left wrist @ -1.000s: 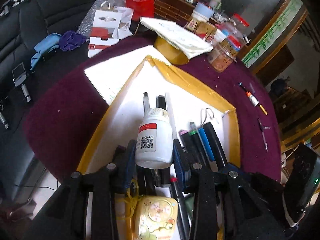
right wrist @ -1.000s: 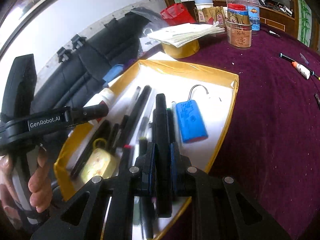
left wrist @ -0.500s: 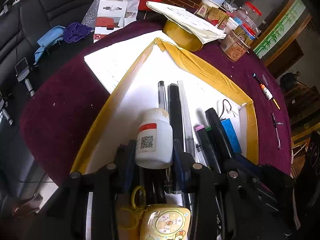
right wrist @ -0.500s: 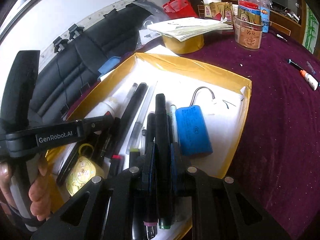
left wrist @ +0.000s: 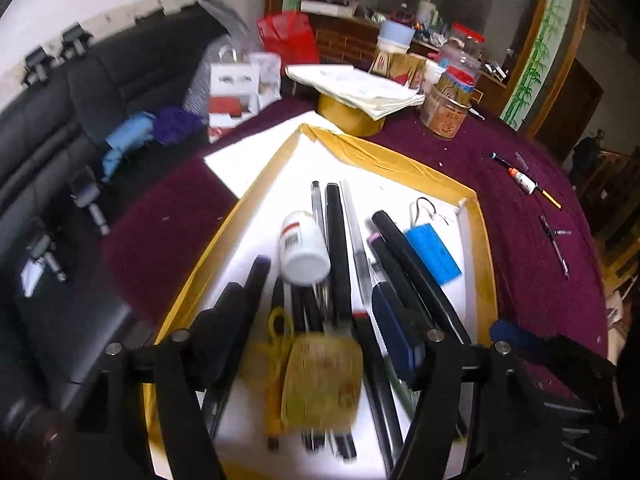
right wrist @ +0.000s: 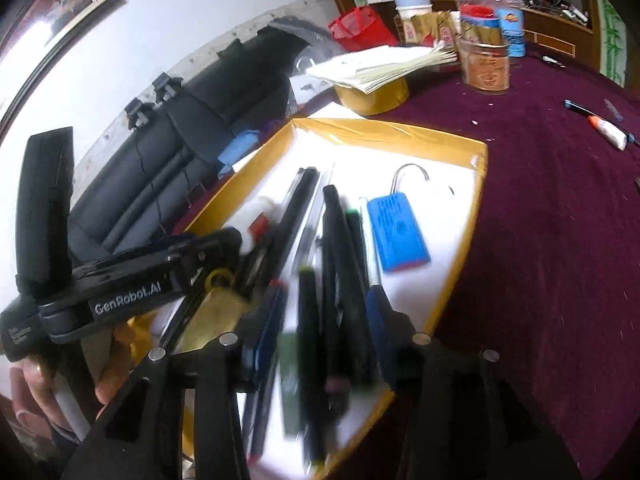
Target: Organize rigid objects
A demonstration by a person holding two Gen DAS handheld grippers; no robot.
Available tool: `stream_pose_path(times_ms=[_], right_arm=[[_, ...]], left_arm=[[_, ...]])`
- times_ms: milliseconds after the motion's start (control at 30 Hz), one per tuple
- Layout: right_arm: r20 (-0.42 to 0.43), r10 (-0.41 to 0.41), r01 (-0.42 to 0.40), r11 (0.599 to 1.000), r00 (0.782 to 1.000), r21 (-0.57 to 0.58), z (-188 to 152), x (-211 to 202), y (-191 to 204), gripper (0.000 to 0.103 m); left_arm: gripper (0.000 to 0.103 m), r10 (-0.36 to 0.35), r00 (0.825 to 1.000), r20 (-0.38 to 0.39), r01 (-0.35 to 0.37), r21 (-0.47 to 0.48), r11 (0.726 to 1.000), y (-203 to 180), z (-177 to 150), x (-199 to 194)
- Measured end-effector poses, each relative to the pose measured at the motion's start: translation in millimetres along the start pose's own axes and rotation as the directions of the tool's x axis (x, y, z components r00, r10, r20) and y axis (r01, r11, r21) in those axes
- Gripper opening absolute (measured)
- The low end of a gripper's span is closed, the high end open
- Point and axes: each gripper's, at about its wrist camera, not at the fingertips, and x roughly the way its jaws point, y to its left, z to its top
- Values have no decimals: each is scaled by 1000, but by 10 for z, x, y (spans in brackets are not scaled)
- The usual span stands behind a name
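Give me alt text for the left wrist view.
The left gripper, jaws opening and empty, hangs over a gold-edged tray holding a tipped white bottle, black pens, a blue battery pack and a yellow tag.

On my feeds, daylight floods in from upper left, blowing out the white wall [right wrist: 192, 20]. Motion blur smears the pens [right wrist: 340, 288] and yellow case [left wrist: 320, 380] nearest each lens. Fisheye bending curves the edges, and corners fall into black.
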Motion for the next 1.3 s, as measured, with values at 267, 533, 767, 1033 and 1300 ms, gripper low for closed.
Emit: stream_pose_path(times_ms=[267,533,767,1033,1300], right_arm=[[79,-63,67,997,995,-44,-400,-472,269,56],[54,-118,119,993,992,-14,-545,-559,291,56],[53,-147,149,989,988,-23,-562,-551,378,56],[48,-181,183,982,982,-41,-566,-498,452,56],[37,-180,182,982,983,-46,-526,-423,508,56]], left_arm=[[77,101,993,61,-105,71,992,-222,-345,-403],[79,97,994,47,-101,84,991,-235,-500,-492],[79,106,993,58,-112,97,989,-215,-556,-524],[79,115,992,53,-120,84,989,-106,-539,-456],[79,126,990,56,-130,64,989,51,-502,-441]])
